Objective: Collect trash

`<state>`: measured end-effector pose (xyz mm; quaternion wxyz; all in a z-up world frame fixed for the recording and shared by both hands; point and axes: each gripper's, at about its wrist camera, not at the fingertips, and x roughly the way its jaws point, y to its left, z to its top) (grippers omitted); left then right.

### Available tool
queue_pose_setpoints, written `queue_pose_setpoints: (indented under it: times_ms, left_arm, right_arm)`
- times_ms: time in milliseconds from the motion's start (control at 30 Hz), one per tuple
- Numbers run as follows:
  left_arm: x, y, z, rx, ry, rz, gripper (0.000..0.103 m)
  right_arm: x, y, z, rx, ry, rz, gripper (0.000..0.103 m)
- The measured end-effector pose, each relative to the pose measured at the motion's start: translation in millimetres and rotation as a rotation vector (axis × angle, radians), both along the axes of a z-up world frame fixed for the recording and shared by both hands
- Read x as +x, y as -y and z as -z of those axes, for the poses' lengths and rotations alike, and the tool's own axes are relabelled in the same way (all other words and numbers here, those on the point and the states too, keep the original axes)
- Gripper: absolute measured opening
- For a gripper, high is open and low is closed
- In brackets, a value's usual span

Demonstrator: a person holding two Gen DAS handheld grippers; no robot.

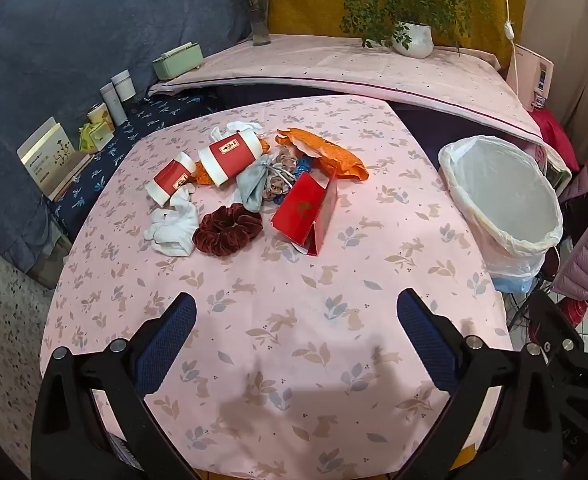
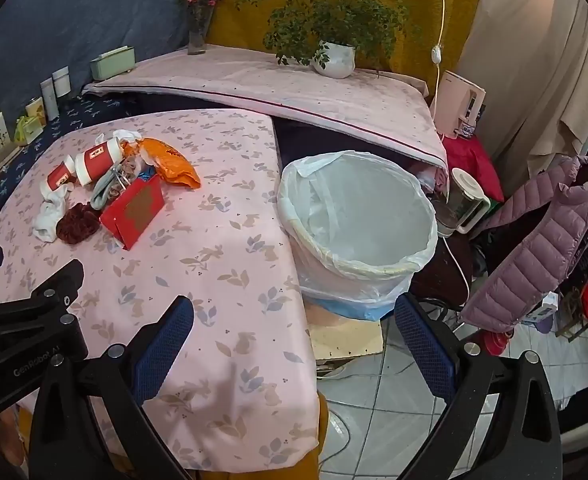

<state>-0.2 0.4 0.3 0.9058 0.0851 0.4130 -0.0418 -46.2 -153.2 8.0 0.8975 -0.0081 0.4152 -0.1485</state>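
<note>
Blue-padded fingers of the left gripper [image 1: 295, 340] stand spread wide above the near part of the pink rabbit-print tablecloth [image 1: 294, 380], with nothing between them. The right gripper [image 2: 294, 344] is spread just as wide and empty, hanging over the table's right edge, with cloth under its left finger and tiled floor [image 2: 373, 412] under its right.

Farther along the cloth the trash lies in one pile. Counted from the left wrist view:
- one red paper bag [image 1: 305, 210] lying on its side, nearest
- one dark red velvet scrunchie [image 1: 228, 230] just beside it
- one crumpled white tissue wad [image 1: 172, 230] touching the scrunchie
- two red-and-white paper cups [image 1: 232, 156] lying on their sides, the smaller one [image 1: 172, 178] to the left
- one grey drawstring pouch [image 1: 254, 184]
- one orange plastic bag [image 1: 325, 154] at the back

One white-lined trash bin [image 2: 357, 232] stands off the table's right side, well apart from the pile; it looks empty.

Beyond, on a second pink cloth, stand one flower vase [image 1: 260, 26] and one potted plant [image 1: 411, 38].

Only the right wrist view shows the whole bin mouth, the floor, one purple puffer jacket [image 2: 541, 240], one blender jug [image 2: 459, 202], and the black body of the left gripper at its left edge. Only the left wrist view shows the speckled floor left of the table.
</note>
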Motion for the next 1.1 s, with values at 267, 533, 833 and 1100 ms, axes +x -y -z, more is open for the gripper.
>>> queue_pose_setpoints:
  times_ms: [267,533,833,1100]
  left_arm:
    - [0.1,-0.5,0.5,0.001,-0.004,-0.005,0.096]
    - [2.2,-1.3,-0.3,-0.006,-0.013,-0.003,0.096]
    - [3.4,-3.3,1.5,-0.01,-0.016,-0.003,0.096]
    - [4.2,-4.0,2.2,-0.009,-0.014,-0.005,0.096]
  right_arm:
    - [-1.0,0.3,-0.8,-0.007,-0.008,-0.013,0.096]
    - [-0.5,-0.4,-1.6,-0.006,-0.008,0.004,0.096]
    - [-0.9,0.4,1.3,-0.008,-0.011,0.007,0.096]
    - [0.6,1.5,3.3,-0.011,-0.015,0.006,0.096]
